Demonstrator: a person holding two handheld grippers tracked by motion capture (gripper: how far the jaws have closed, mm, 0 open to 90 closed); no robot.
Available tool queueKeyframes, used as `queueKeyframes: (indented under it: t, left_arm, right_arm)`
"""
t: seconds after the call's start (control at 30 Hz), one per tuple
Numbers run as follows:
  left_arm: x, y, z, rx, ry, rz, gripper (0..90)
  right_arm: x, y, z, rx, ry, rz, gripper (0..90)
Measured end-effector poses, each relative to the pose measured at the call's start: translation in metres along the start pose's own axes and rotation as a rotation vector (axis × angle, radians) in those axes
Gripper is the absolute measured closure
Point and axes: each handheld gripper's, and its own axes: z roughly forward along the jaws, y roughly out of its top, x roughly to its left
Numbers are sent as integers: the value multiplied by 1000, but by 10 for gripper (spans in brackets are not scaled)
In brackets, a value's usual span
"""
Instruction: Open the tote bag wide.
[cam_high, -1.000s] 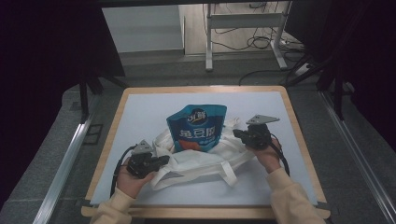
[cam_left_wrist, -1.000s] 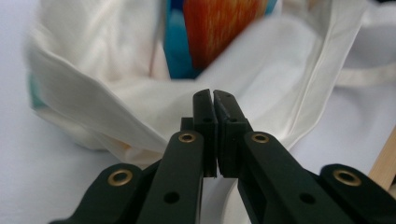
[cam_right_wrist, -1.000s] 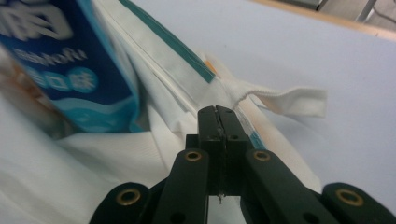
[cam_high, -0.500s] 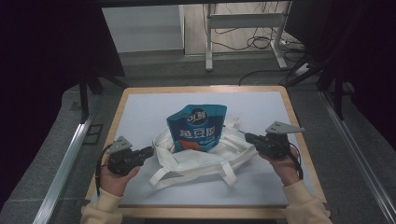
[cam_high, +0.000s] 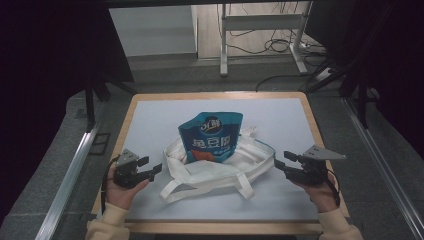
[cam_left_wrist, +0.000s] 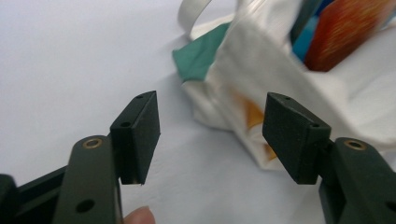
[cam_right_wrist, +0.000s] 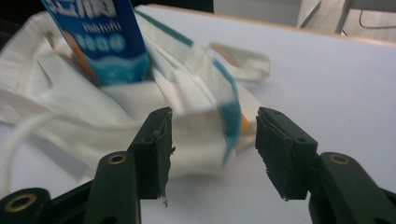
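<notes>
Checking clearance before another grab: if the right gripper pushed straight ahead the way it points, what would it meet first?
Most likely the white tote bag, its teal-trimmed edge lying just ahead of the open right gripper.

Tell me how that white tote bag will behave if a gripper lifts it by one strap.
The white tote bag looks like soft cloth lying crumpled, so it would likely sag and fold. The blue snack pouch sticking out of its mouth may tip or slide out. The loose straps would probably dangle.

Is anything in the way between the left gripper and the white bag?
Nothing visible. Bare white tabletop lies between the open left gripper and the white tote bag, which holds the blue snack pouch.
</notes>
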Motion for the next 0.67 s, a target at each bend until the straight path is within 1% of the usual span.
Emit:
queueKeyframes:
  t: [0.03, 0.07, 0.1, 0.13, 0.2, 0.3, 0.43, 0.67]
  left_arm:
    - [1, -1, 1, 7, 4, 0, 358]
    - [3, -2, 3, 16, 7, -3, 355]
    - [3, -3, 4, 18, 8, -5, 353]
    - [3, -3, 4, 18, 8, -5, 352]
    - [4, -3, 6, 29, 9, -4, 349]
    - [4, -4, 7, 34, 9, -4, 347]
    - [3, -4, 7, 34, 11, -3, 346]
    - [2, -4, 8, 33, 10, 6, 340]
  right_arm:
    - [-2, -4, 0, 15, -9, 9, 447]
    - [-7, -13, 2, 37, -26, 14, 445]
    - [-10, -17, 3, 46, -32, 18, 445]
    - [-10, -17, 3, 46, -32, 18, 445]
    - [-15, -26, 9, 75, -39, 36, 444]
    - [-16, -31, 13, 104, -45, 38, 441]
    - [-17, -31, 13, 104, -49, 39, 440]
    - [-16, -30, 12, 90, -56, 37, 428]
